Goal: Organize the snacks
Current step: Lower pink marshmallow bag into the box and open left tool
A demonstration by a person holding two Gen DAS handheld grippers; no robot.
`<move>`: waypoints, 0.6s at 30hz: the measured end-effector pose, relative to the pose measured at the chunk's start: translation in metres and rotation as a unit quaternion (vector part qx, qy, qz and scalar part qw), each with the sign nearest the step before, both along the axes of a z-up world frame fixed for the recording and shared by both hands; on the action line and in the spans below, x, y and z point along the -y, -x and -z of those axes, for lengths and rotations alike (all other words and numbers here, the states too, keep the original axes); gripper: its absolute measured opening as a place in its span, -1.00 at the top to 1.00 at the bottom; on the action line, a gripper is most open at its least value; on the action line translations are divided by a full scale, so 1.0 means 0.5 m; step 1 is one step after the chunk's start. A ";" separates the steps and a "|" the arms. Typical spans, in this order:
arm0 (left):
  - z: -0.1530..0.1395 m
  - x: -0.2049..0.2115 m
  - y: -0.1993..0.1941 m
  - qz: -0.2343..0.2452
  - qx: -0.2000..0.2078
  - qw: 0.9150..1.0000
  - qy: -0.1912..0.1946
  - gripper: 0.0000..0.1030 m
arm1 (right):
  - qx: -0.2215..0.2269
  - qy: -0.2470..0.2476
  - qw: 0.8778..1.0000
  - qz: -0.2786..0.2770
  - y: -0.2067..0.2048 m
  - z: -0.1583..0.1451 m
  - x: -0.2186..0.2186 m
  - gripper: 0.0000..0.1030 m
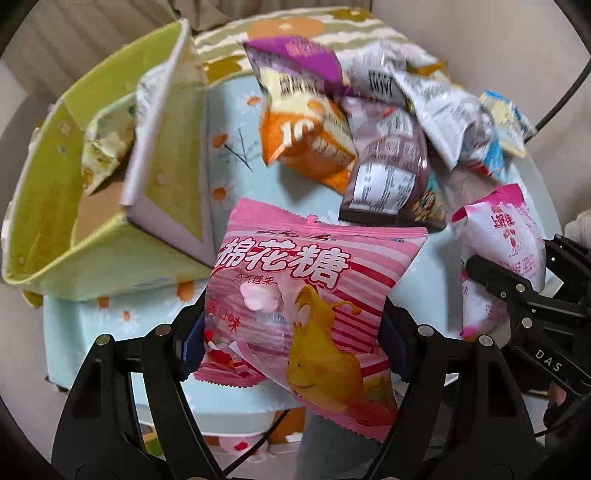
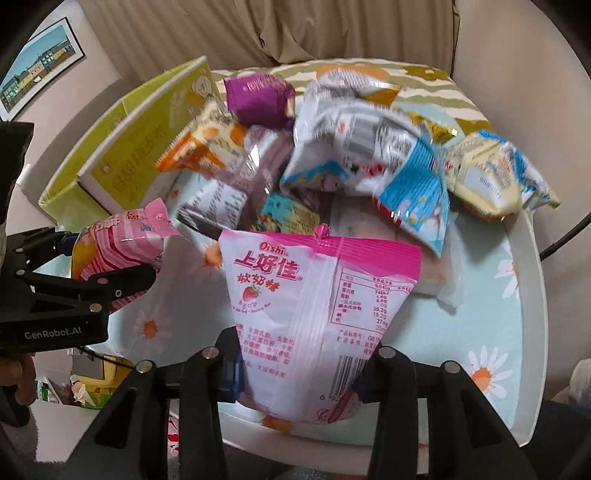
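Note:
My left gripper (image 1: 291,332) is shut on a pink striped marshmallow bag (image 1: 306,295) with a yellow cartoon figure, held above the floral table. It also shows at the left of the right wrist view (image 2: 122,251). My right gripper (image 2: 299,365) is shut on a pink and white Oishi strawberry candy bag (image 2: 321,314), which also shows at the right of the left wrist view (image 1: 506,251). A green box (image 1: 55,206) stands open at the left with a pale snack bag (image 1: 107,147) inside. A pile of snack bags (image 1: 369,140) lies behind both grippers.
The table has a light blue floral cloth (image 2: 495,295) and a white rim (image 2: 535,332). An orange bag (image 1: 306,140), a purple bag (image 2: 258,99) and blue-white bags (image 2: 410,192) lie in the pile. Beige curtains (image 2: 295,29) hang behind. A black cable (image 2: 565,236) runs at the right.

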State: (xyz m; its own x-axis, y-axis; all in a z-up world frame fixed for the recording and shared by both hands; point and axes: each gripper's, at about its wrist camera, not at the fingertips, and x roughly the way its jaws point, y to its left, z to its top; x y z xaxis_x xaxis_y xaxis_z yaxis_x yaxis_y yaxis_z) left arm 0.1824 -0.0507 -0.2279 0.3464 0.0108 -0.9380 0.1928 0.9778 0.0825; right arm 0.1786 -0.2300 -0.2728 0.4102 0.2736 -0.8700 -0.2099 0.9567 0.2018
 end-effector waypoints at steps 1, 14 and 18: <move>-0.008 0.000 0.007 -0.004 0.007 1.000 0.003 -0.45 | 0.005 -0.003 1.000 -0.002 0.002 -0.013 0.000 0.23; -0.219 -0.082 0.093 -0.107 0.124 0.985 0.047 -0.45 | 0.093 -0.026 0.993 -0.074 -0.011 -0.220 -0.030 0.23; -0.267 -0.124 0.100 -0.132 0.152 0.978 0.048 -0.45 | 0.116 -0.038 0.988 -0.099 -0.017 -0.272 -0.058 0.23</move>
